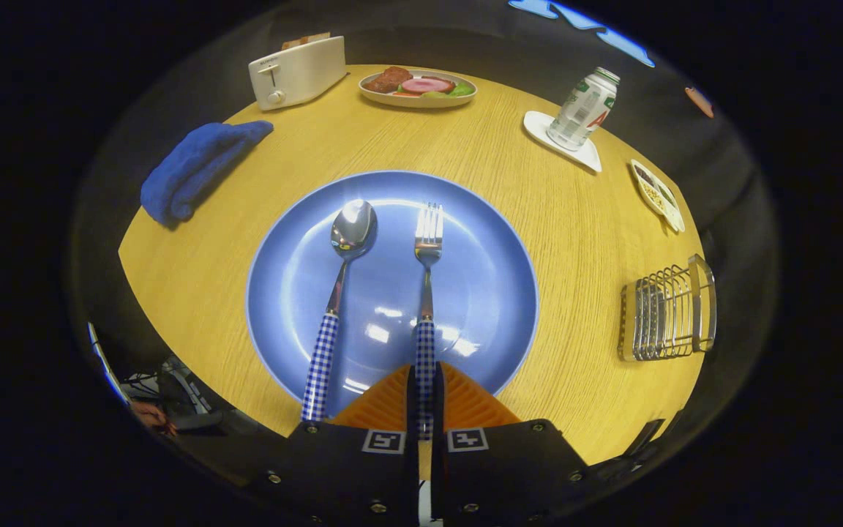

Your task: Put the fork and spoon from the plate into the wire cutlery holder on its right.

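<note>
The fork (427,293) is pinched at its checked handle by the jaws of the gripper (425,399) on the plate (495,293) (spoon (341,293) alongside), the wire holder (667,311) well apart on the bench (582,219).

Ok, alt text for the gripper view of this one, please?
The hand-held gripper is shut on the fork handle, on a blue plate beside a spoon. The wire cutlery holder stands to the right on the wooden table.
</note>
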`<state>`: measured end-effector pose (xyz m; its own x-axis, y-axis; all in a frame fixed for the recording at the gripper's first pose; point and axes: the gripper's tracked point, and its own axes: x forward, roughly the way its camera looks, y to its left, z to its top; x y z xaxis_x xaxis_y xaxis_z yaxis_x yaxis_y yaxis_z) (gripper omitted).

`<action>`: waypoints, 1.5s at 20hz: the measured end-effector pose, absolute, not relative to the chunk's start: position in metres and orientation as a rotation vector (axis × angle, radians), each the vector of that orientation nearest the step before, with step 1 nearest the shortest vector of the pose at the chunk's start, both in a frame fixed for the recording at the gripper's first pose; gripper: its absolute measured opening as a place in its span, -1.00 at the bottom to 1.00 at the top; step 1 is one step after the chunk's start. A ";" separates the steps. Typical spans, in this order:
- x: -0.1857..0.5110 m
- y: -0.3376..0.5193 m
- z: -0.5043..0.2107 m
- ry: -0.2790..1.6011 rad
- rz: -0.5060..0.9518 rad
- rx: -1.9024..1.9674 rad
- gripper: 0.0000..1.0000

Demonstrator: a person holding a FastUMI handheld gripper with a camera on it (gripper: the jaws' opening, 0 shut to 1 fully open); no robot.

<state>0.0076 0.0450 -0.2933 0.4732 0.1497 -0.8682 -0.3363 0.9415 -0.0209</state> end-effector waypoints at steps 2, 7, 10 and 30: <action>0.005 0.041 -0.293 1.064 0.338 -0.220 -0.99; -0.001 0.022 -0.276 1.125 0.406 -0.281 -0.98; -0.005 0.004 -0.267 1.146 0.416 -0.343 -0.99; -0.031 -0.199 -0.174 1.380 0.422 -0.766 -0.99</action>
<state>-0.0306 -0.1987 -0.1743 0.1711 -0.1630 -0.9717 -0.6789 0.6952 -0.2362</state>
